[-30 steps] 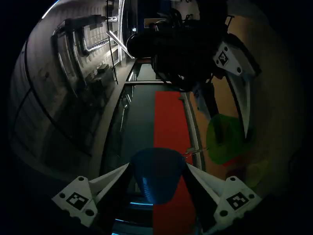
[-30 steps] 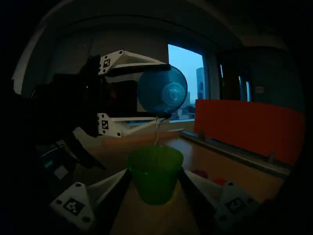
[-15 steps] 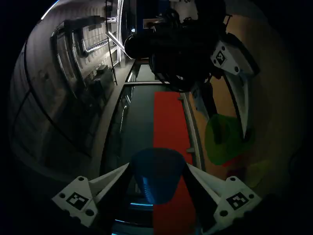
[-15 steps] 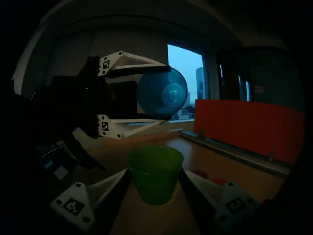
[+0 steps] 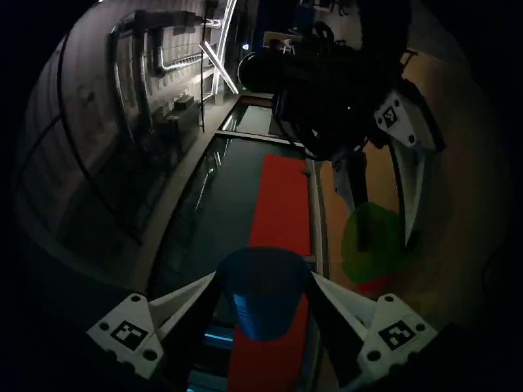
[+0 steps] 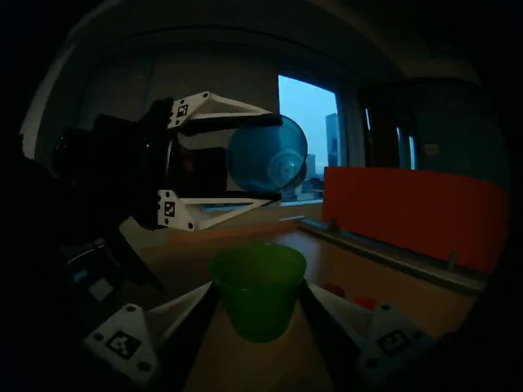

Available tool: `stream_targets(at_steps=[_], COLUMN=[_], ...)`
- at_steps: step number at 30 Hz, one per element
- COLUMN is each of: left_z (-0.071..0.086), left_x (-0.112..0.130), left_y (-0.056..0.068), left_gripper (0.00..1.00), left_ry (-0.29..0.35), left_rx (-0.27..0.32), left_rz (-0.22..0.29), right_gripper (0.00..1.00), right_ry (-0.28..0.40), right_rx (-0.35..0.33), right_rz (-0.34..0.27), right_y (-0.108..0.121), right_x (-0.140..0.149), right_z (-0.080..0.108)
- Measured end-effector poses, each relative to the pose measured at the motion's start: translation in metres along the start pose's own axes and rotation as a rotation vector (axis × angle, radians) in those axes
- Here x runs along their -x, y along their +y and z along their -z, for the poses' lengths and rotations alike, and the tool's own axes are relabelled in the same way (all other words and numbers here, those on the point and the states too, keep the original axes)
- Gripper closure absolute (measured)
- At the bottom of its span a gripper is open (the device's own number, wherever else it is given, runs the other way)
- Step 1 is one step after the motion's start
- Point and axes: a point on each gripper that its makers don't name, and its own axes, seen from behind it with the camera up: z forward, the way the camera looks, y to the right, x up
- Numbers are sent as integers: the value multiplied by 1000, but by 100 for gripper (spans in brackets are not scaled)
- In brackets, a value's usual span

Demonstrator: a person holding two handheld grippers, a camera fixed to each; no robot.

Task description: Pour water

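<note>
My left gripper [image 5: 263, 294] is shut on a blue cup [image 5: 263, 293]. In the right gripper view that blue cup [image 6: 267, 162] lies on its side, mouth toward me, held by the left gripper [image 6: 265, 157] above and a little behind a green cup [image 6: 259, 289]. My right gripper [image 6: 259, 294] is shut on the green cup, which stands upright. The left gripper view shows the green cup [image 5: 374, 240] between the right gripper's fingers [image 5: 413, 196], off to the right. No stream of water shows between the cups.
A wooden table [image 6: 261, 366] lies under the cups. A red panel [image 6: 418, 212] stands along a rail at the right, with a window [image 6: 306, 134] behind. Small red items [image 6: 340, 291] sit on the table near the green cup. The room is dim.
A thin stream fell from the blue cup into the green cup a second ago; it has stopped. The left gripper has since lifted and tilted the blue cup slightly back.
</note>
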Motion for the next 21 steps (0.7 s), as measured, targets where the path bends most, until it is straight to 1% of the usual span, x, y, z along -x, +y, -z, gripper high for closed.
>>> stream_targets(at_steps=[5,6,8,11,17,21], left_z=[-2,-3,-4,-5,-1,2], left_x=[5,7,10,15,14,14], left_y=[1,1,0,-1,-3,-8], left_gripper=[14,14,14,14,14,14], left_ry=[-9,-12,-17,-20,-3,3], left_rx=[-2,-4,-7,-9,-10,-15], left_rz=[88,113,168,268,437,567], right_gripper=[2,2,2,2,2,2], right_ry=[0,1,1,4,3,4], right_rx=[5,6,7,7,8,8], right_rz=[2,3,5,6,10,9], right_y=[1,1,1,1,2,1], right_x=[0,-1,-1,-2,-2,-2], right_z=[1,2,2,2,3,4])
